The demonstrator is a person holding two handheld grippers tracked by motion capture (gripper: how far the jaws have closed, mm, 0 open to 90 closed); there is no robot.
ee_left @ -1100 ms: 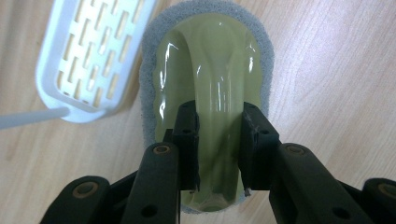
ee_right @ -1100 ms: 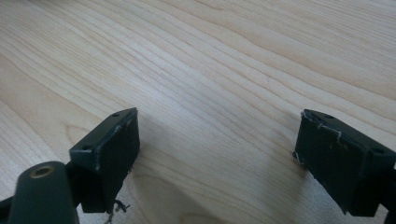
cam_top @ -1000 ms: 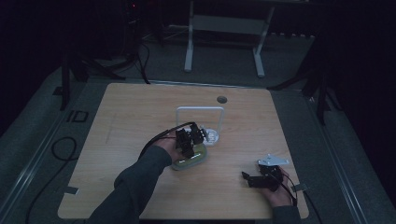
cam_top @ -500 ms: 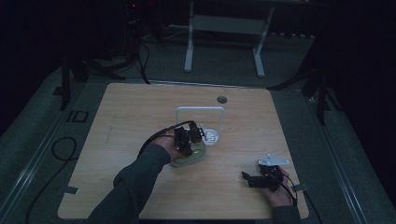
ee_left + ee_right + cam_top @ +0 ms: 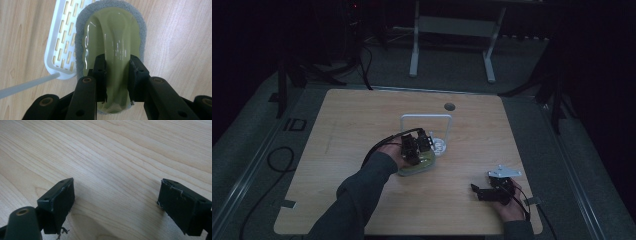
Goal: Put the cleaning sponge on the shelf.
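From above I see my left gripper [image 5: 416, 148] over a green scrubber [image 5: 417, 166] mid-worktop [image 5: 362, 130], details lost in the dark. The left gripper view settles it: the fingers [image 5: 100, 72] pinch the scrubber's glossy green handle [image 5: 116, 55], its grey pad beyond them, a white slotted tray [image 5: 60, 42] just beside. My right gripper [image 5: 116, 205] has fingers spread over bare wood.

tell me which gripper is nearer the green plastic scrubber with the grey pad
Left. The left gripper is clamped on the green plastic scrubber's handle ridge; the right gripper rests open on bare table, well off to its side.
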